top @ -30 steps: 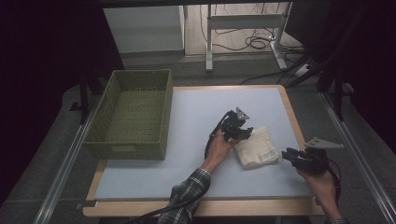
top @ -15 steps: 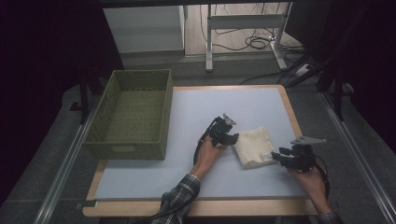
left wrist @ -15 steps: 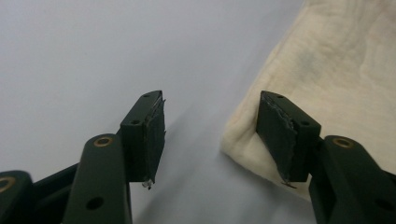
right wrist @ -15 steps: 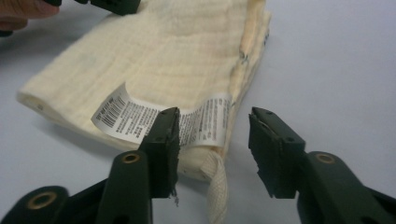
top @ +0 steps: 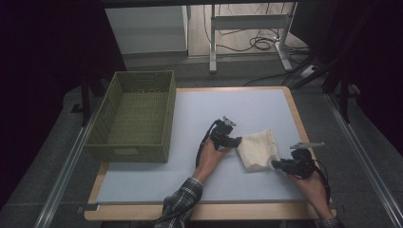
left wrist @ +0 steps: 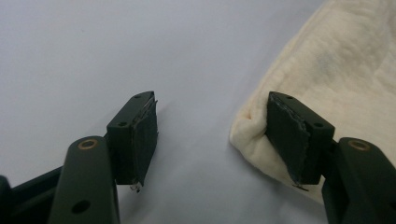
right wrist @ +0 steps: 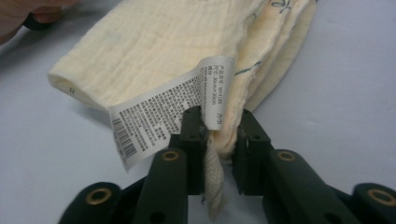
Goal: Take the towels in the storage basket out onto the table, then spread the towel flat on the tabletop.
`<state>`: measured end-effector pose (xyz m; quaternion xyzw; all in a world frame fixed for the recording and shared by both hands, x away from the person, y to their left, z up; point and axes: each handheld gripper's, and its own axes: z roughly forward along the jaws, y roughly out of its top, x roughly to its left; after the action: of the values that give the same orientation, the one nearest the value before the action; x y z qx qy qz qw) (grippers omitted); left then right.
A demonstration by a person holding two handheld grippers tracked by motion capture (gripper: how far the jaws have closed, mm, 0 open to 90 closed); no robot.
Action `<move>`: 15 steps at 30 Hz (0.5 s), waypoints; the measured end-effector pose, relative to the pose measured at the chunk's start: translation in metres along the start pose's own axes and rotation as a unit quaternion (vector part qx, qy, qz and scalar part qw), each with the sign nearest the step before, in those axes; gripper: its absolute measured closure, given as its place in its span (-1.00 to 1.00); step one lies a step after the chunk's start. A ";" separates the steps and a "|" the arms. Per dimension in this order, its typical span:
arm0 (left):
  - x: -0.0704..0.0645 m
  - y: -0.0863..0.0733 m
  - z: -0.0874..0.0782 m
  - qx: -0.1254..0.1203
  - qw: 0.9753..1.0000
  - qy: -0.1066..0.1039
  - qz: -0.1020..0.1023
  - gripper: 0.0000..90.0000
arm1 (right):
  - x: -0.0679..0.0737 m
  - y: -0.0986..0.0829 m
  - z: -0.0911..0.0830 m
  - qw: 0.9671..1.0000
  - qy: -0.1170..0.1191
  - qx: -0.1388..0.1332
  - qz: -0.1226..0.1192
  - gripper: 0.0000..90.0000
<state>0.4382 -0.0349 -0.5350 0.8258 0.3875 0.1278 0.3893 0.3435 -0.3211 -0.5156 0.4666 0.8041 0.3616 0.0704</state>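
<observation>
Cloth (top: pixel 257 149), cream, folded, w/ care label (right wrist: pixel 163 116), lies on desk (top: pixel 142 185) right of centre, between both hands. Since a sec ago both hand-held grippers have closed in on it: right hand-held gripper (top: pixel 275 164) came in from the desk's right edge and now has its jaws nearly closed on the cloth's near right corner by the label; left hand-held gripper (top: pixel 236 140) dropped back to the cloth's left edge, jaws wide apart, one pad (left wrist: pixel 289 135) touching the cloth corner, nothing gripped yet. Likely means a two-corner pickup is half set; left needs to close.

Room: bare desk left of cloth up to green wicker basket (top: pixel 135 114), which sits at the left edge. Cloth is near the right rim; free space ahead too.
</observation>
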 end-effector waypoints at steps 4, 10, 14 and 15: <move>0.001 0.002 -0.009 -0.009 1.000 -0.006 -0.005 -0.16 | 0.000 0.000 -0.001 1.000 0.004 0.001 0.002 0.76; 0.002 0.001 -0.005 0.013 0.999 -0.033 -0.006 -0.06 | 0.001 0.002 -0.001 1.000 -0.001 0.002 -0.010 0.75; -0.002 0.000 -0.003 0.011 0.999 -0.028 0.010 -0.04 | 0.000 0.002 -0.002 1.000 0.000 0.000 -0.009 0.76; -0.003 0.000 -0.003 0.011 0.999 -0.028 0.013 -0.01 | 0.000 0.002 -0.002 1.000 -0.001 0.000 -0.011 0.75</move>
<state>0.4347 -0.0351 -0.5331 0.8383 0.3673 0.1048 0.3890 0.3441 -0.3209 -0.5127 0.4582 0.8091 0.3603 0.0752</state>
